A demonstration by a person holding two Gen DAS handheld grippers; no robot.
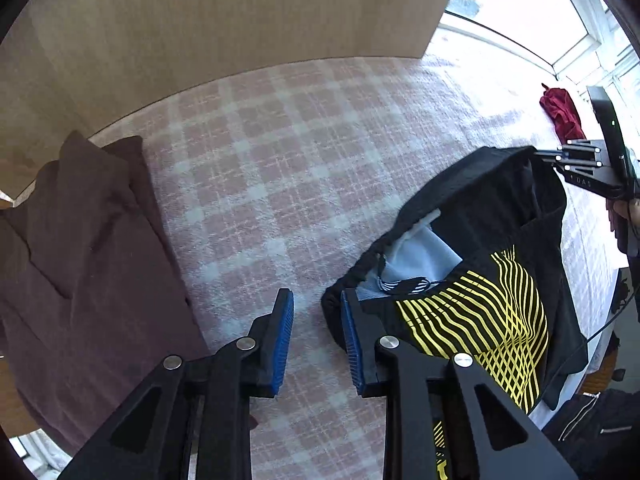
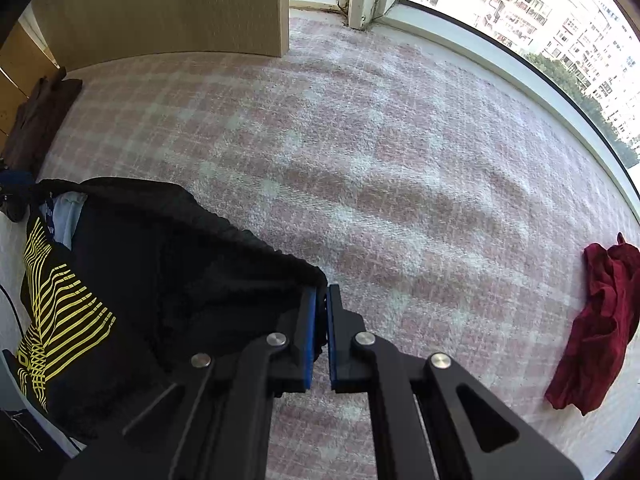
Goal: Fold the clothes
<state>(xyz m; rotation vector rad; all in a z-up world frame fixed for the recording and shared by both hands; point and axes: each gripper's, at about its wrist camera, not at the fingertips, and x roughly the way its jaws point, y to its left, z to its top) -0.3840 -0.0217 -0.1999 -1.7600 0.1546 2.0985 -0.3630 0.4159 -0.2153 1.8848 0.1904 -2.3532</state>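
right gripper fingers clamped on black shorts waistband, lifted over plaid bed | left gripper fingers partly open, nothing between, beside waistband | risk: single-corner hold, shorts sag/twist, left pinch misses hem

My left gripper points steeply down, jaws parted with nothing between the blue pads. My right gripper also points down, clamped on cloth.

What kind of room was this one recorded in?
Probably a bedroom in a high flat: clothes lie on a plaid blanket, beside a wooden panel and a bay window facing apartment blocks.
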